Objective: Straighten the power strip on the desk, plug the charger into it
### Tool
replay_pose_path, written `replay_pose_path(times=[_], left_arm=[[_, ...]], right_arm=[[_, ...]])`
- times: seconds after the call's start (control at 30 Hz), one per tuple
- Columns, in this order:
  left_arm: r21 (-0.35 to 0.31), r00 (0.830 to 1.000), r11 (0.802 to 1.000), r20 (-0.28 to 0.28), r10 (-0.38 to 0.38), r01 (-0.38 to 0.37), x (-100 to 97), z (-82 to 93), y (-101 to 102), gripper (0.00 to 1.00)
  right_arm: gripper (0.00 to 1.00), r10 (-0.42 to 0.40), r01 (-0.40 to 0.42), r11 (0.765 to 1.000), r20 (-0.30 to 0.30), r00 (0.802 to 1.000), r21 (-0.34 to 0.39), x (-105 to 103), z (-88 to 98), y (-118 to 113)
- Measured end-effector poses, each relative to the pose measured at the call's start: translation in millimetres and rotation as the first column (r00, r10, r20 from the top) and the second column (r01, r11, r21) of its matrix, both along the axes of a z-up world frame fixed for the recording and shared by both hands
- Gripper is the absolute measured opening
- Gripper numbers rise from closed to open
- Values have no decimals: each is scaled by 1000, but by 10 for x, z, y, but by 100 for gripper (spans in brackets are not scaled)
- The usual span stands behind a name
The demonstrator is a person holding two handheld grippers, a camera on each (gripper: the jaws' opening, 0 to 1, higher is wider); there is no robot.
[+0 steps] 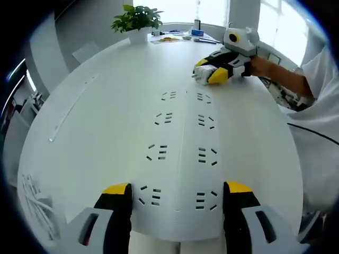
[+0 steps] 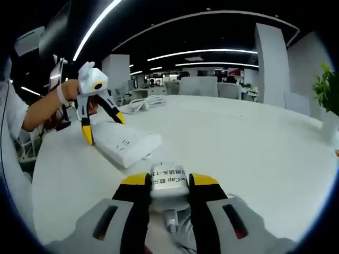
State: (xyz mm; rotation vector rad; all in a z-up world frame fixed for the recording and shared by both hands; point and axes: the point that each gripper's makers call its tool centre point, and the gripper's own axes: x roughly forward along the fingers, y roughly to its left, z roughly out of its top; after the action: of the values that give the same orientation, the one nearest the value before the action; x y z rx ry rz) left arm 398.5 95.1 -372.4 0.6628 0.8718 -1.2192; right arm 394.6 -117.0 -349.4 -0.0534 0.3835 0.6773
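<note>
A wide white power strip [image 1: 183, 159] with two rows of sockets lies flat on the white desk [image 1: 106, 106], running away from my left gripper [image 1: 178, 193]. The jaws stand wide apart against the strip's two long sides at its near end. In the right gripper view the same strip [image 2: 130, 143] lies at an angle, with the left gripper [image 2: 103, 129] standing over its far end. My right gripper [image 2: 168, 185] is shut on a white charger [image 2: 168, 182] with a printed label, its cable hanging below. In the left gripper view the right gripper [image 1: 209, 74] holds the charger [image 1: 201, 76] low beyond the strip's far end.
A potted plant [image 1: 136, 21] and small items [image 1: 180, 37] stand at the desk's far edge. A bundle of white cable [image 1: 37, 203] lies at the left. The plant [image 2: 328, 90] also rises at the right. More white cable [image 2: 140, 106] lies behind the strip. A person's arm [image 1: 280, 79] reaches in.
</note>
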Motion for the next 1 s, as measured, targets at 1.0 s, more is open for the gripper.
replay_pose_path(times=[1.0], left_arm=[[-19,1000,1000,13,-1,1,-65,21,5,70]], right_arm=[[27,-83,0,990,-575,814,-142,-26,175,737]])
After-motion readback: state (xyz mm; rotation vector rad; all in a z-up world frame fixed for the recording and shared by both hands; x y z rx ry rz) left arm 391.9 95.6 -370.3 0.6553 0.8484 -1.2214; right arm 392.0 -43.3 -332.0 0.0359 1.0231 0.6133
